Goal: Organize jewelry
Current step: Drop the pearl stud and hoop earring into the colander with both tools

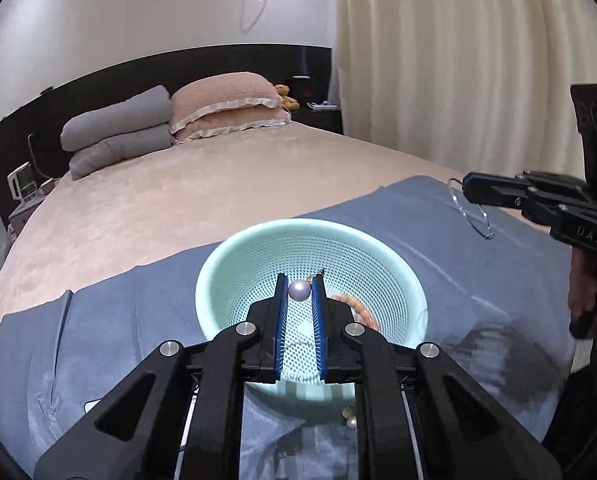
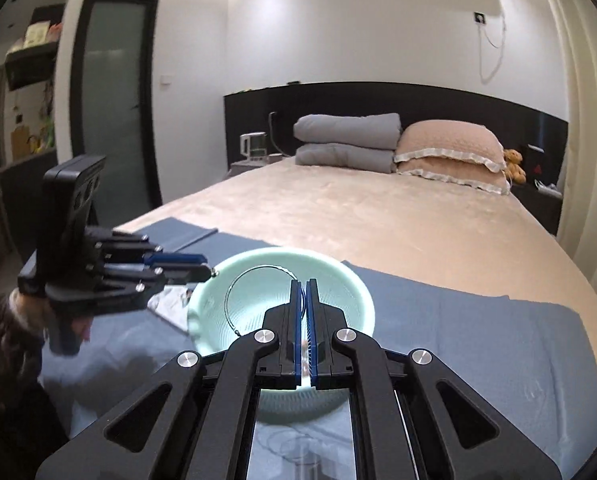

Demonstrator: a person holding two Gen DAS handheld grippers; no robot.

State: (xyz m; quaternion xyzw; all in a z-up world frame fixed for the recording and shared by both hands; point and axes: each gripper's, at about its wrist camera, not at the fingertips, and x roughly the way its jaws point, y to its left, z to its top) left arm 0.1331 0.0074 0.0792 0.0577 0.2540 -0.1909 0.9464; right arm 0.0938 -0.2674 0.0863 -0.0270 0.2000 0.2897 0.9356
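A mint green perforated bowl [image 1: 258, 248] stands on a blue cloth [image 1: 138, 300] on the bed; it also shows in the right wrist view [image 2: 338, 276]. My left gripper [image 1: 299, 280] is shut on a pearl earring [image 1: 299, 291] and holds it above the bowl's inside. A peach bead bracelet [image 1: 362, 312] lies in the bowl. My right gripper [image 2: 303, 282] is shut on a thin wire hoop [image 2: 234, 292] and holds it over the bowl. The hoop hangs from that gripper in the left wrist view [image 1: 472, 216]. Another pearl piece [image 1: 351, 422] lies on the cloth by the bowl's near side.
The bed [image 2: 378, 208] stretches behind, with grey pillows [image 2: 346, 140] and pink pillows [image 2: 450, 152] at the headboard. A white packet [image 2: 170, 300] lies on the cloth left of the bowl. Curtains [image 1: 458, 60] hang at the right.
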